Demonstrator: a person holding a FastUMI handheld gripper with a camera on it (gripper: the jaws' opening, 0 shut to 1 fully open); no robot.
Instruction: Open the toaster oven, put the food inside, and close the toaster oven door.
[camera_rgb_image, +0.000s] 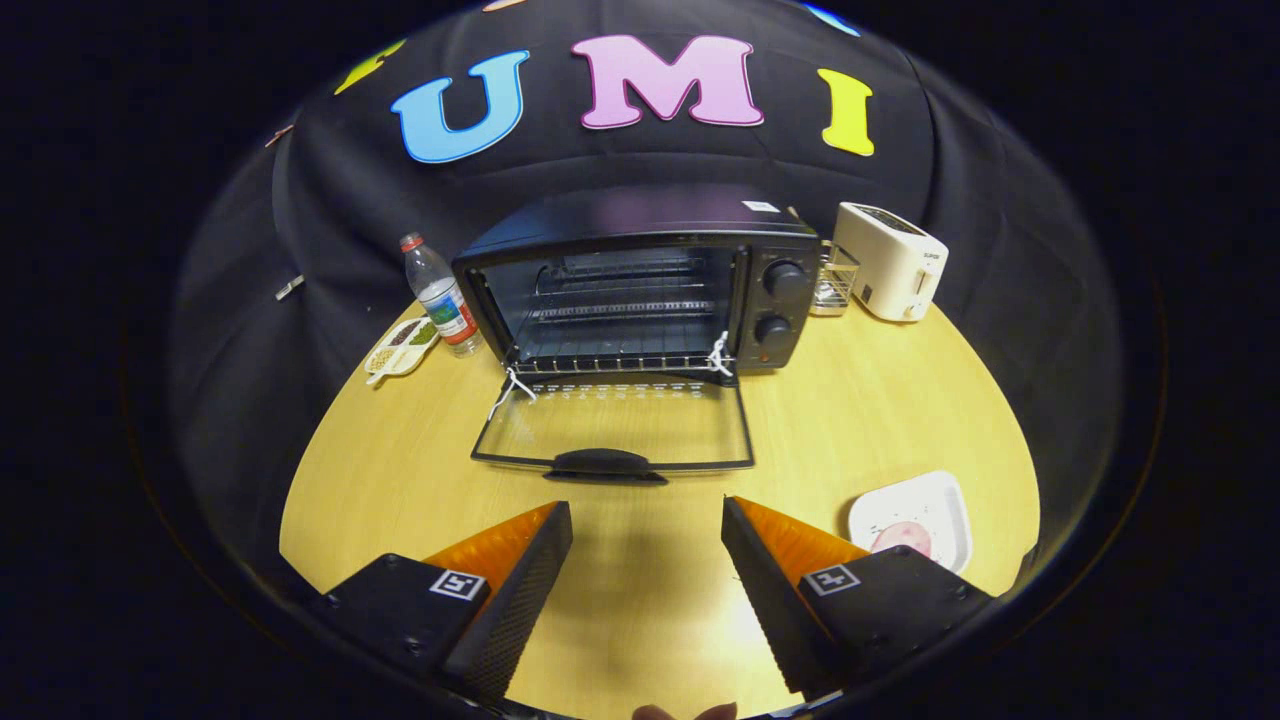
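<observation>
Door (612, 425) of the toaster oven (640, 280) is lying folded flat on the worktop (400, 470), handle toward me, so the rack inside is sitting exposed and ready for loading. I am holding the gripper (647, 520) just short of that handle with its fingers (520, 580) spread wide and nothing between them; released like this, I judge it is set up to go for the food next. Food, a pinkish round piece, is resting on a white plate (935, 505) near the worktop's front right edge, just beside my right finger, presumably parked there within easy reach of the oven mouth. Toward the back left edge a water bottle (440, 295) and a small compartment dish (400, 347) are standing clear of the door's swing; at the back right corner a white toaster (890, 260) and a little wire rack (835, 280) are sitting beside the oven's knobs. I am reckoning the opening step as done, with loading and closing remaining
</observation>
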